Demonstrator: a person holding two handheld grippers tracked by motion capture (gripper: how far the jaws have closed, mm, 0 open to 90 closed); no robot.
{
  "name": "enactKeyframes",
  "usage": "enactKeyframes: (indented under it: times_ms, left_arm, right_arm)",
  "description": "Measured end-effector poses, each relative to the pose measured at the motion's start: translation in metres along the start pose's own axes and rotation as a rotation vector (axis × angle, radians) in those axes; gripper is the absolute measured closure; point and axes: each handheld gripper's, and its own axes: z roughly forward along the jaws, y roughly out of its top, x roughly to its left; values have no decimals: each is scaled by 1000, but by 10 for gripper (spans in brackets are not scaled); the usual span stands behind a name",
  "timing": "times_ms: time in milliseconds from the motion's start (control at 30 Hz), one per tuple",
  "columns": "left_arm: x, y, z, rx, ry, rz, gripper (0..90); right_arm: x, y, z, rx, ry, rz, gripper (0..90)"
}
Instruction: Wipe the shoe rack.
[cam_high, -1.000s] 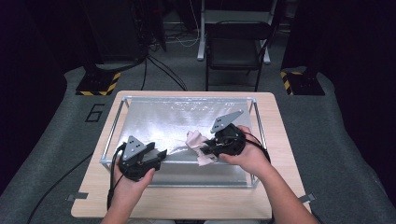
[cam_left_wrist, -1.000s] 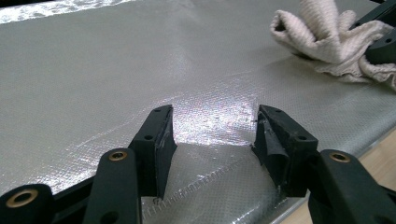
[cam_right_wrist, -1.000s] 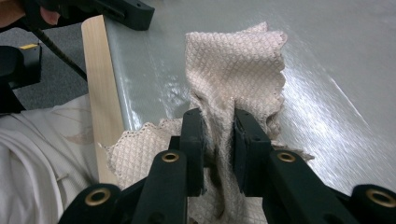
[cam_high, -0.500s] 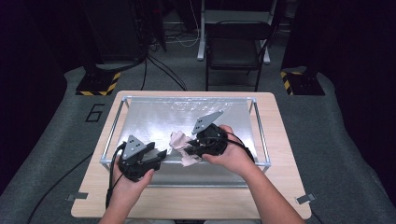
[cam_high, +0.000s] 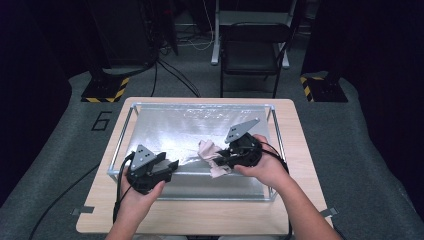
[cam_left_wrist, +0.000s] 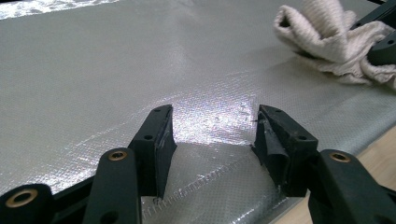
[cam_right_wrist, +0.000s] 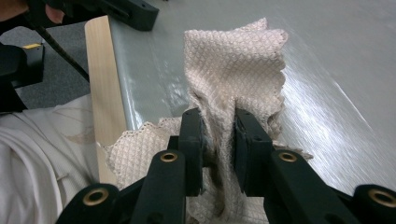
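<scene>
Waffle-weave cloth (cam_right_wrist: 233, 70), soft, light and likely to sag, sits bunched in the clamped right tool (cam_right_wrist: 218, 140), while the left tool (cam_left_wrist: 212, 135) gapes empty, free to take an edge.

A pale beige cloth (cam_right_wrist: 233, 70) with a fine diamond weave lies on a shiny silver-grey woven sheet (cam_high: 165, 127), between black grippers, over a light wood table (cam_high: 295, 125)

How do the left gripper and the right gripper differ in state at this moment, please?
The left gripper has its jaws spread wide with nothing between them; the right gripper is clamped on the beige cloth. The left sits near the front edge of the silver mat; the right is farther in. Both are black and hand-held.
</scene>
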Motion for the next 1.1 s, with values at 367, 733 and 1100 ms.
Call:
enactKeyframes:
  times_ms: [367, 733, 1100]
  left_arm:
    - [1, -1, -1, -4, -1, -3, 464]
    - [2, -2, -1, -7, 5, -5, 464]
    - [3, -2, -2, -7, 0, -6, 465]
  right_arm:
    - [-3, -9, -11, 19, -35, 10, 751]
    - [5, 4, 6, 2, -41, -5, 752]
    - [-3, -14, -17, 12, -48, 13, 752]
